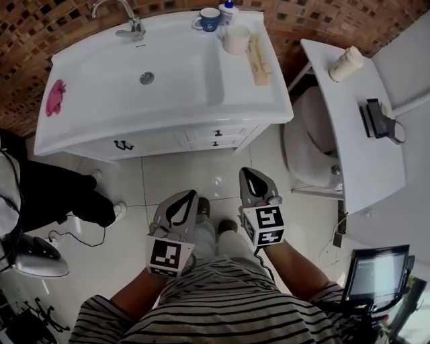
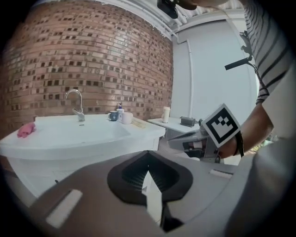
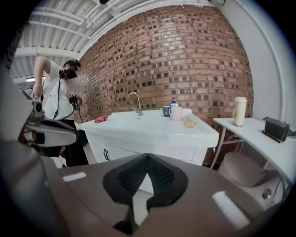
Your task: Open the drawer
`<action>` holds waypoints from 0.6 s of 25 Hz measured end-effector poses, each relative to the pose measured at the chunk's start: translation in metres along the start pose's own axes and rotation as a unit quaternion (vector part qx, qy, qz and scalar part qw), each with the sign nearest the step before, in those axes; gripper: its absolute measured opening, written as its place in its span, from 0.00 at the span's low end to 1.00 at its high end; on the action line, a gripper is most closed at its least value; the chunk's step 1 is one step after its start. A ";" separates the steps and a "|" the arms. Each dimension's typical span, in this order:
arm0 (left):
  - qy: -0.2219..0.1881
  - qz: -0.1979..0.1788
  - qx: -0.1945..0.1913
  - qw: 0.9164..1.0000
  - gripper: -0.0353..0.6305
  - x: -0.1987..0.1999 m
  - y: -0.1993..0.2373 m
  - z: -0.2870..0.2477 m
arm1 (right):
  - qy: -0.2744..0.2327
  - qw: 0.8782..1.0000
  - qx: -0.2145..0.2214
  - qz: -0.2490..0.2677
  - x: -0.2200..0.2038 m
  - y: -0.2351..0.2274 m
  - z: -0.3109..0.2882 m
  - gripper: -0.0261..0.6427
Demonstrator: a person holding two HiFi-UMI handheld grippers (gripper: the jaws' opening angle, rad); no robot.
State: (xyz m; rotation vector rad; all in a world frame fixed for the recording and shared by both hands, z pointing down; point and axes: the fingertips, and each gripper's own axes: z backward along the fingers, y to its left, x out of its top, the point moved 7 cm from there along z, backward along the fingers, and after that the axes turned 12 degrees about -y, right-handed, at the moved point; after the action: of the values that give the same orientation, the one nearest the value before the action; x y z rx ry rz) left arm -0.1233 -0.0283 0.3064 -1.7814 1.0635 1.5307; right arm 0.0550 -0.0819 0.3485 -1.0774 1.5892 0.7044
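Observation:
A white vanity (image 1: 87,144) with a sink stands against the brick wall. Two small drawers (image 1: 216,138) with dark handles sit at its front right, both closed, next to a cabinet door with a dark handle (image 1: 123,144). My left gripper (image 1: 189,195) and right gripper (image 1: 246,173) hover side by side over the tiled floor, well short of the vanity and pointing towards it. Both are shut with nothing between their jaws. In the right gripper view the vanity front (image 3: 121,149) shows above my right gripper (image 3: 147,157). My left gripper (image 2: 148,154) hides most of the vanity front.
To the right a white side table (image 1: 356,134) carries a paper roll and a black device, with a round white seat (image 1: 306,141) beside it. A person in dark trousers (image 1: 60,195) stands at the left. Mugs (image 1: 209,19), a faucet (image 1: 127,20) and a pink cloth (image 1: 55,96) are on the vanity. A monitor (image 1: 376,272) is at lower right.

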 end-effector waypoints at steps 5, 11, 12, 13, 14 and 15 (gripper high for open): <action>-0.016 -0.001 0.024 1.000 0.08 -0.062 0.038 -0.063 | 0.012 0.999 0.006 0.039 -0.077 -0.014 -0.100 0.04; -0.037 0.012 0.053 0.998 0.08 -0.134 0.067 -0.104 | 0.021 0.999 -0.015 0.037 -0.169 -0.030 -0.190 0.23; -0.037 0.016 0.058 0.998 0.08 -0.143 0.071 -0.107 | 0.020 0.999 -0.019 0.037 -0.179 -0.032 -0.202 0.24; -0.037 0.020 0.062 0.997 0.08 -0.151 0.075 -0.110 | 0.019 0.999 -0.023 0.037 -0.187 -0.034 -0.212 0.27; -0.037 0.022 0.066 0.997 0.08 -0.158 0.078 -0.113 | 0.018 0.999 -0.026 0.038 -0.194 -0.036 -0.221 0.29; -0.037 0.024 0.069 0.997 0.08 -0.164 0.081 -0.114 | 0.016 0.999 -0.029 0.037 -0.199 -0.037 -0.229 0.29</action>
State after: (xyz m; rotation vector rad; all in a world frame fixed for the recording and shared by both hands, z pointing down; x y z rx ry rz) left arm -0.1363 -0.1310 0.4954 -1.6047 1.1539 1.5006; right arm 0.0016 -0.2365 0.6067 -1.0808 1.6517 0.7901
